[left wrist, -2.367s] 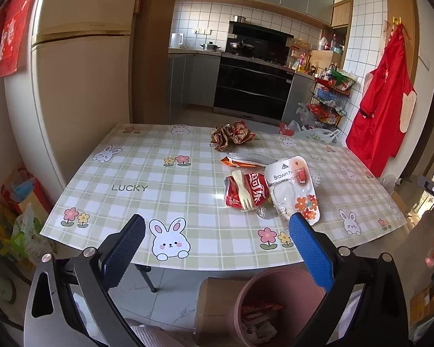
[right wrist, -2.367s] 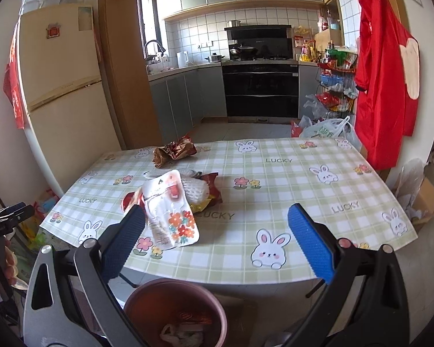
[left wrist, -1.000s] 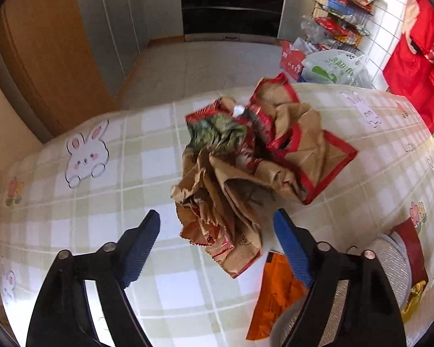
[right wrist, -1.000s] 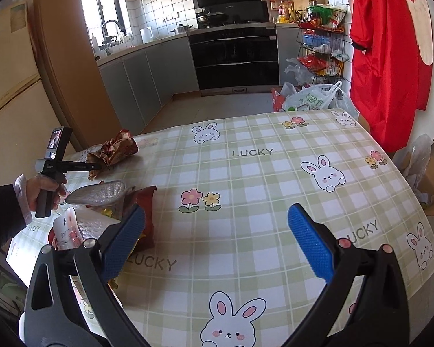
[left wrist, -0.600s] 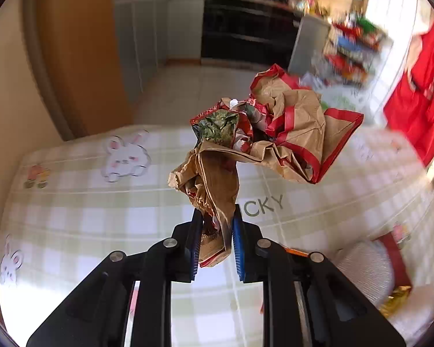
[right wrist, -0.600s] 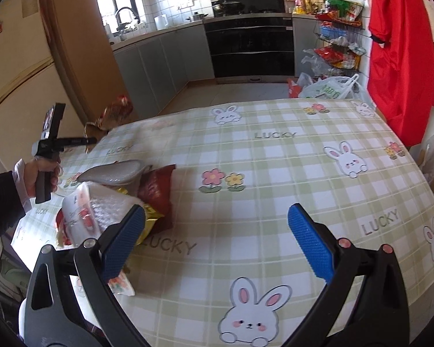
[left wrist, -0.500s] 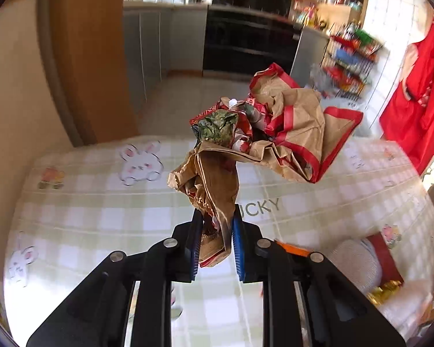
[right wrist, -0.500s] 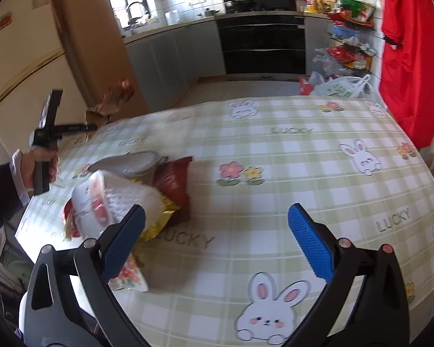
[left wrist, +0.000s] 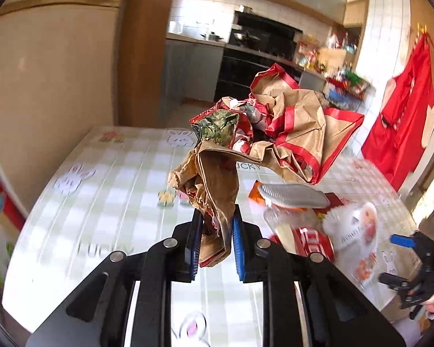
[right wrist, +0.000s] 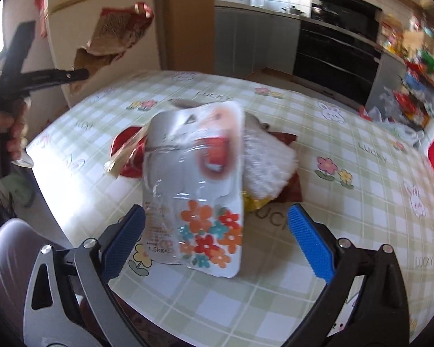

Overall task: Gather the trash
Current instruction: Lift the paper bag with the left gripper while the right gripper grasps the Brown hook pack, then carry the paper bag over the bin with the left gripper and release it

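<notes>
The left hand-held gripper (left wrist: 215,240) is clenched on a crumpled brown paper bag (left wrist: 263,144), lifted clear of the checked bench (left wrist: 107,179). The right hand-held gripper (right wrist: 215,237) gapes over a flowered pouch (right wrist: 199,190) (kitchen cabinets behind).

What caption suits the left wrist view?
Left gripper clamps a crumpled brown-and-red paper bag above the checked tablecloth.

The left hand-held gripper (left wrist: 214,245) has closed on the crumpled paper bag (left wrist: 263,141) and lifted it off the table (left wrist: 107,179); the right hand-held gripper (right wrist: 215,232), jaws apart, has come to the white flowered packet (right wrist: 193,185) at the near edge.
</notes>
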Motion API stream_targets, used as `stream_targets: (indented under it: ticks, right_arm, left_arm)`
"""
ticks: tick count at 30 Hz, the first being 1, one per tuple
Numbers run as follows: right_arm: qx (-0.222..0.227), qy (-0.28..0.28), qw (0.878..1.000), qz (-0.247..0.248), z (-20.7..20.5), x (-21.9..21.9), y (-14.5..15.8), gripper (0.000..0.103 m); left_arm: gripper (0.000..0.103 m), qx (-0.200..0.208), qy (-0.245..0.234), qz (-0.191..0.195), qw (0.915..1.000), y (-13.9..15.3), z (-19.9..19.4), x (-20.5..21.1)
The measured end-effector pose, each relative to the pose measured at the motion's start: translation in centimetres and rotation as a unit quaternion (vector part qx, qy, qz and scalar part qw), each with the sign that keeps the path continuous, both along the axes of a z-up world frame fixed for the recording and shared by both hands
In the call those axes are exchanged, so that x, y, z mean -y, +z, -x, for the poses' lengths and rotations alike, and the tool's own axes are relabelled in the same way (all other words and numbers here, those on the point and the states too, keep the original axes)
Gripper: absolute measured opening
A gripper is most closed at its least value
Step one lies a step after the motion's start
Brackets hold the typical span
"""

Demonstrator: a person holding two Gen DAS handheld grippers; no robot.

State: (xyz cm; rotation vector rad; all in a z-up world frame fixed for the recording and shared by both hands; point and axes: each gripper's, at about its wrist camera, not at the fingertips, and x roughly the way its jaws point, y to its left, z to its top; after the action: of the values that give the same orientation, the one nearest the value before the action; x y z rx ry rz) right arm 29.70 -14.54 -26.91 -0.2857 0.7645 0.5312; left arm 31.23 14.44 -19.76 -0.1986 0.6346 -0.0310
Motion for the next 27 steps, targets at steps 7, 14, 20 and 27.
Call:
stream_targets:
  ticks: [7, 14, 20, 27]
  right_arm:
    - [-0.004, -0.009, 1.0, 0.024, -0.8, -2.5, -1.7, 0.097]
    - [-0.043, -0.022, 0.999, 0.004, -2.7, -3.2, -2.9, 0.097]
    - [-0.058, -0.033, 0.998, -0.002, -3.4, -2.8, -3.8, 0.097]
    - [-0.084, -0.033, 0.995, -0.044, -3.5, -1.7, -3.8, 0.083]
  left_arm:
    - [0.019, -0.004, 0.048, 0.042, 0.998, -2.7, 8.1, -1.1]
    - [0.019, -0.012, 0.059, 0.074, 0.9954, -4.1, 10.2, -2.7]
    - [0.019, -0.005, 0.024, 0.069, 0.9973, -4.1, 10.1, -1.0]
    - [0.019, -0.021, 0.007, 0.091, 0.9956, -4.6, 9.7, 0.5]
